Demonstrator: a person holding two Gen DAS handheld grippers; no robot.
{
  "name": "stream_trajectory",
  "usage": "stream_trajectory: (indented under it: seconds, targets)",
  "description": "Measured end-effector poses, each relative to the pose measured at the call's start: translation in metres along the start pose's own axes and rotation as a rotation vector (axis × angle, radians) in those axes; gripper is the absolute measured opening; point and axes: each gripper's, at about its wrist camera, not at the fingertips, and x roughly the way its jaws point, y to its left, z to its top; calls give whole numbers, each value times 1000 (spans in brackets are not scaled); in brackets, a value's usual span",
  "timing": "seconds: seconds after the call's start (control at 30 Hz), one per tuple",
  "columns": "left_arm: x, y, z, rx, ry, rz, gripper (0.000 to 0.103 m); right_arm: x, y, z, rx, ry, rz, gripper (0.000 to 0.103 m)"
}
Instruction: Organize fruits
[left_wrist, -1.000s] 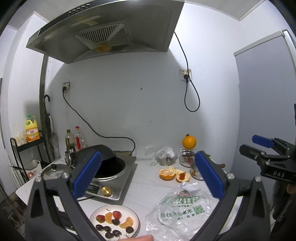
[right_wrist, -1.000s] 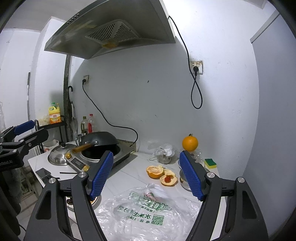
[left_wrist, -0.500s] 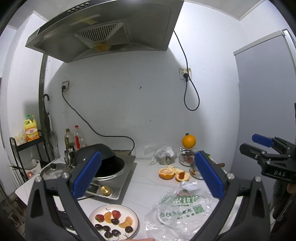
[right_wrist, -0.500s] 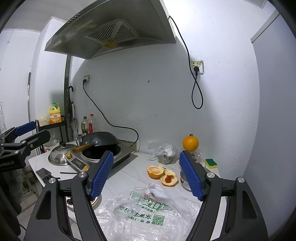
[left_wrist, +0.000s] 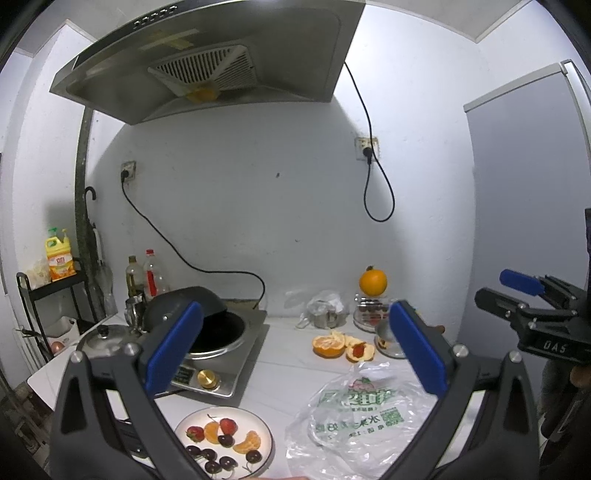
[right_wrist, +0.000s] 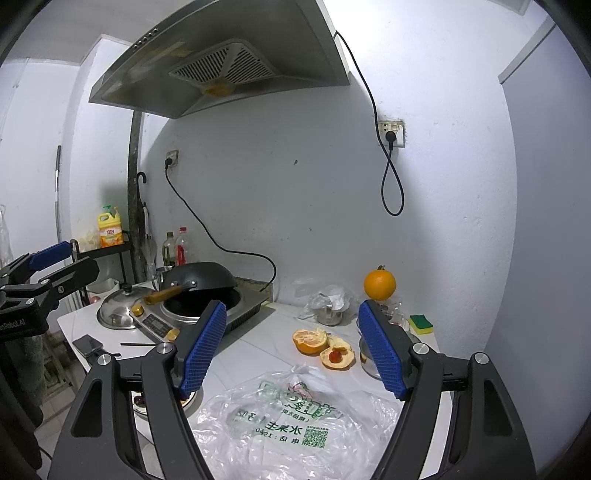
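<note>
I'm holding both grippers level over the counter, nothing in either. My left gripper (left_wrist: 293, 345) has its jaws spread wide w/ the plate (left_wrist: 183, 428) at bottom centre of its view; my right gripper (right_wrist: 293, 349) is spread too, framing the peeled orange (right_wrist: 309, 340) and the peel cup w/ a red berry (right_wrist: 336, 356) at mid-frame. The plate already carries strawberries, orange segments and cherries, prob the sorting spot, so it sits closest to me for easy drops. The plastic bag (right_wrist: 295, 424) lies crumpled at bottom centre, just in front of the peels, prob what the fruit came in. The whole orange (right_wrist: 379, 285) is perched on a jar at the back, right of centre, well apart from the plate. I judge nothing's being picked yet; jaws are wide b/c the next grab could be a round fruit.
</note>
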Motion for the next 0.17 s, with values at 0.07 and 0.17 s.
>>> stream_trajectory:
  seconds: [0.07, 0.17]
  targets:
    - [0, 0, 0, 0, 1, -2, 102, 0, 0, 0, 1, 1, -1, 77]
    - [0, 1, 0, -8, -3, -9, 102, 0, 0, -1, 2, 3, -1, 77]
